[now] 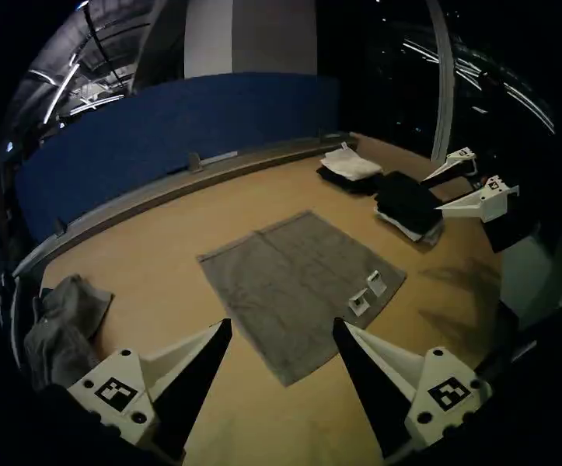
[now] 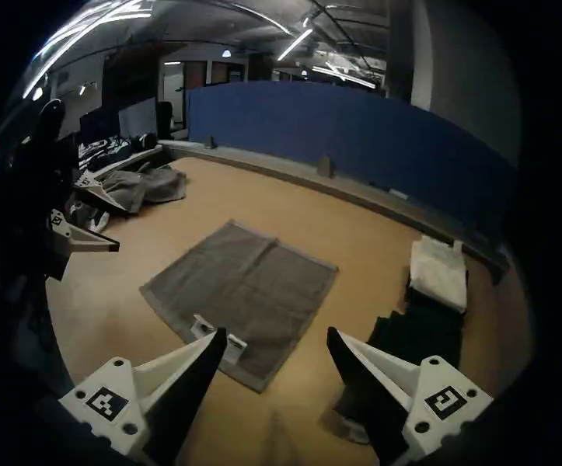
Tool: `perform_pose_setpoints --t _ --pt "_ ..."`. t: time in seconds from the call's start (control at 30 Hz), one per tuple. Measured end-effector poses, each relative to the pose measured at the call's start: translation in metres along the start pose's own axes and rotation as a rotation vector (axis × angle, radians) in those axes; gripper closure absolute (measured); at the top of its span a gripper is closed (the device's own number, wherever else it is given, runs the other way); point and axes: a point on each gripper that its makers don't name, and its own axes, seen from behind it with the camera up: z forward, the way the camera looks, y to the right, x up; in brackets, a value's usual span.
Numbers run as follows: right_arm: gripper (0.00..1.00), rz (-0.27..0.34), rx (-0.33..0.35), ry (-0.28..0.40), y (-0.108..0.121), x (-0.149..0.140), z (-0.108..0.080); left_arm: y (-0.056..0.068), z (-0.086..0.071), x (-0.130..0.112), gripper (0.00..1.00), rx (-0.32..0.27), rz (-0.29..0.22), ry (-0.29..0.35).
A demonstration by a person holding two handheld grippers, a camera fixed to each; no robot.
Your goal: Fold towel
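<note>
We hold the left gripper (image 1: pixel 281 325) low over the worktop (image 1: pixel 148 264), its jaws apart and holding nothing. On the left lies a bunched-up grey cloth (image 1: pixel 63 330). In the middle the grey towel (image 1: pixel 296 276) lies flat and open, with two small white tags (image 1: pixel 366 293) near its edge, just ahead of the jaws. To the right sit a folded white towel (image 1: pixel 350 165) and a folded black pile (image 1: pixel 406 202). The right gripper (image 2: pixel 275 334) hangs over the towel's near edge, jaws apart too. A blue wall (image 2: pixel 343 132) stands behind, and the right gripper view shows ceiling lights (image 2: pixel 296 43) as well.
</note>
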Motion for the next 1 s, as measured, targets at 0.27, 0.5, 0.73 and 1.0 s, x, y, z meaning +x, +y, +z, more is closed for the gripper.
perform_pose_setpoints --t 0.27,0.5,0.73,1.0 --pt "0.0 0.01 0.016 -0.07 -0.006 -0.037 0.028 0.005 0.03 -0.044 0.03 -0.032 0.013 -0.086" --pt "0.01 -0.017 0.024 -0.124 -0.011 -0.063 0.051 0.009 0.047 -0.069 0.03 -0.051 -0.006 -0.15" --pt "0.07 -0.028 0.037 -0.182 -0.014 -0.087 0.065 0.011 0.058 -0.09 0.03 -0.062 -0.018 -0.213" --pt "0.15 -0.029 0.041 -0.234 -0.014 -0.105 0.073 0.017 0.063 -0.104 0.04 -0.076 -0.016 -0.26"
